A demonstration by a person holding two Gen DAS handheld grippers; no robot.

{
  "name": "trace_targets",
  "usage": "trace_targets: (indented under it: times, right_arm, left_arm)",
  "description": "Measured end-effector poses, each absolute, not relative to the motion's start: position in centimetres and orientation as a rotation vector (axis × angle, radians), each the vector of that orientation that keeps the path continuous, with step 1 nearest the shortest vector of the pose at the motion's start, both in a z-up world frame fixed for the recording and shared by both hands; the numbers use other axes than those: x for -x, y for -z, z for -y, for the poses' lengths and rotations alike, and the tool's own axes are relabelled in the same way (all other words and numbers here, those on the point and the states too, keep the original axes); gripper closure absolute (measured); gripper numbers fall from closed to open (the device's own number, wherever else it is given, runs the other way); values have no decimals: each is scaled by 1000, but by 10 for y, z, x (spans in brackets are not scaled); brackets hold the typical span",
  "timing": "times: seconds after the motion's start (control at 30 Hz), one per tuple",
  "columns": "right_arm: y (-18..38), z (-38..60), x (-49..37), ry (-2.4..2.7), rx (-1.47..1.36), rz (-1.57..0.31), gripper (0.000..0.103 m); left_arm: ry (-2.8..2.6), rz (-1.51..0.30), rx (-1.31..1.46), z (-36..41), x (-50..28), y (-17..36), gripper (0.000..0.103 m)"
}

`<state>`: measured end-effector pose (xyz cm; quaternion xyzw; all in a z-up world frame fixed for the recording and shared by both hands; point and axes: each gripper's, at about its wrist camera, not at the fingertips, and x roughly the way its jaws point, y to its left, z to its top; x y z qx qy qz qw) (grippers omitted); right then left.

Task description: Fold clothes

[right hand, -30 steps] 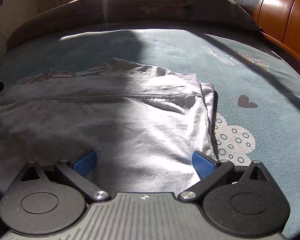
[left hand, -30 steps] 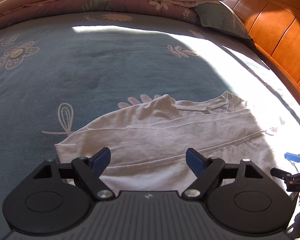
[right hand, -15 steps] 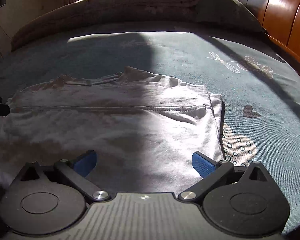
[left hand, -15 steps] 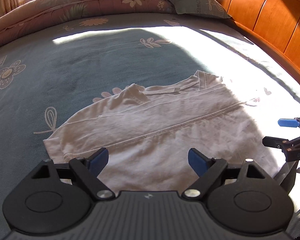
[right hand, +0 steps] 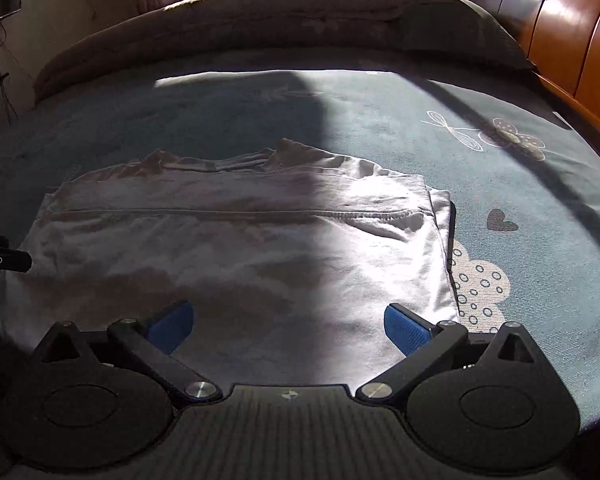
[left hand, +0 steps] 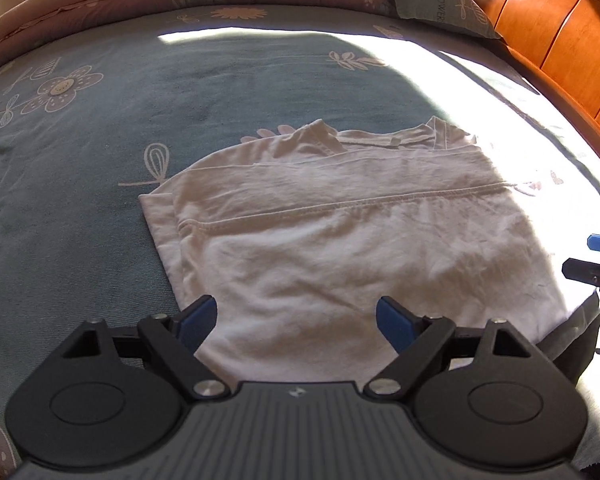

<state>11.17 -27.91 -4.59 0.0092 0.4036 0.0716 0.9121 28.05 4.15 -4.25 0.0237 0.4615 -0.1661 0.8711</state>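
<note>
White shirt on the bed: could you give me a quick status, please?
Left gripper open, empty. Right gripper open, empty. White shirt lies folded on the bedspread, hem seam across it. Nothing in the way.

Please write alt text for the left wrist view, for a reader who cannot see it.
A white T-shirt, folded, lies flat on a teal floral bedsheet. The open left gripper hovers over its near edge, holding nothing. A wooden headboard stands at right.

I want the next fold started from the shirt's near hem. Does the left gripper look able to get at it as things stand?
Probably yes. The left gripper hangs open just above the white shirt, nothing lies between its pads, and the right gripper stands off at the far side.
</note>
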Motion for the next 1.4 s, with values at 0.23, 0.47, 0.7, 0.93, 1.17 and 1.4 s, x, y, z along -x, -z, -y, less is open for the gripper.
trace_targets:
  times: [0.23,0.47,0.7,0.93,1.17,1.4]
  right_arm:
    - [52,269,-107,-196,-37,-871,0]
    - [59,271,-103,-191,-55,-903,0]
    - [59,266,-106,-223,-69,-900,0]
    - [58,264,-110,-235,-98,-904,0]
    - [61,258,-115,-228,-91,-918,0]
    - [63,254,-118,-241,-82,-927,0]
  left_arm:
    - [381,-1056,-18,-27,-270,74,15]
    - [359,-1069,13,-44,-266,74,15]
    - [320,-1023,100,-81,-283,56,15]
    - [363,-1002,314,-113,-313,45,15]
    - [401,-1118,357,-110,-314,77,15]
    - [391,-1045,450,-142,-321,62,15]
